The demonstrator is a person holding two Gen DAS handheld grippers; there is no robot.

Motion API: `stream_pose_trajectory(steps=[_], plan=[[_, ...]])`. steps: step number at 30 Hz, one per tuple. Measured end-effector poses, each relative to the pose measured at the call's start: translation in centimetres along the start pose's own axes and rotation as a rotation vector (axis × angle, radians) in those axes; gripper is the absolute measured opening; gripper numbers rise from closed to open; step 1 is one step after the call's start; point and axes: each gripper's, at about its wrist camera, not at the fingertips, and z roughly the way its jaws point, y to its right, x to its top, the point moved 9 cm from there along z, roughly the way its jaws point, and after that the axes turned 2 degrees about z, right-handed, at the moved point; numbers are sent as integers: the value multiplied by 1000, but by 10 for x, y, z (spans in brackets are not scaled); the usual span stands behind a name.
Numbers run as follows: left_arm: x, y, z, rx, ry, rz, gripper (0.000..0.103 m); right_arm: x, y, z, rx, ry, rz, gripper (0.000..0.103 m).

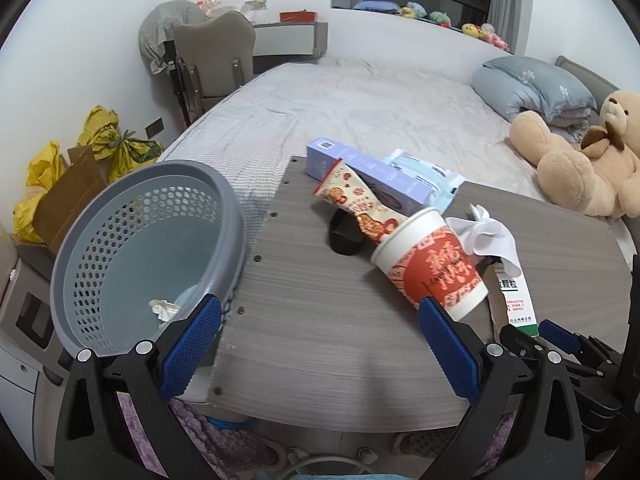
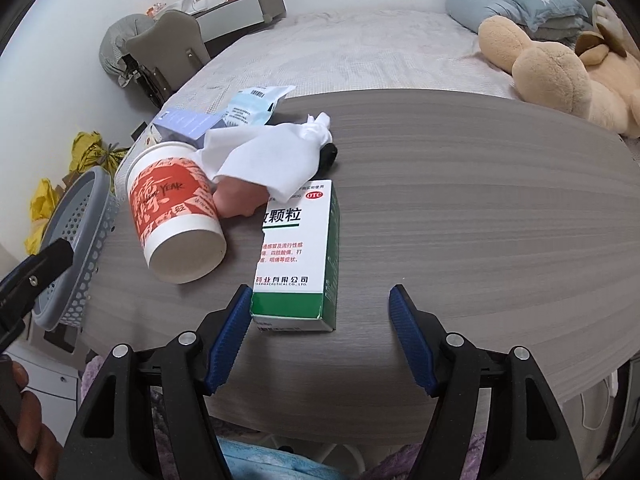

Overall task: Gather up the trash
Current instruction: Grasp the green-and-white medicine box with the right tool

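Observation:
Trash lies on a grey wooden table (image 1: 320,340) (image 2: 480,220): a red-and-white paper cup (image 1: 434,268) (image 2: 172,216) on its side, a snack wrapper (image 1: 356,204), a purple box (image 1: 372,176) (image 2: 188,122), a blue packet (image 1: 428,176) (image 2: 252,106), a white tissue (image 1: 488,236) (image 2: 272,156) and a white-and-green medicine box (image 1: 514,300) (image 2: 298,256). A grey perforated bin (image 1: 136,248) (image 2: 76,244) stands at the table's left edge, crumpled foil inside. My left gripper (image 1: 320,344) hangs open above the table, its right finger near the cup. My right gripper (image 2: 320,340) is open, just short of the medicine box.
A bed (image 1: 360,108) with a teddy bear (image 1: 580,160) (image 2: 560,64) and pillow (image 1: 532,84) lies behind the table. A chair (image 1: 212,60) and desk stand at the back left. Yellow bags (image 1: 112,140) and a cardboard box (image 1: 68,196) sit on the floor left.

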Motion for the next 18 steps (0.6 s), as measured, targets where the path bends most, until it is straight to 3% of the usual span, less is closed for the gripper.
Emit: stream_pose_trajectory(steps=[11, 14, 16, 18], plan=[[-2, 18, 4, 3, -16, 15, 97, 15, -9, 14, 6, 40, -37, 66], [-1, 21, 5, 5, -18, 17, 97, 16, -8, 14, 2, 50, -51, 53], [-1, 25, 6, 3, -21, 15, 97, 15, -8, 13, -1, 54, -69, 38], [0, 31, 9, -7, -26, 12, 97, 14, -5, 12, 7, 52, -82, 38]])
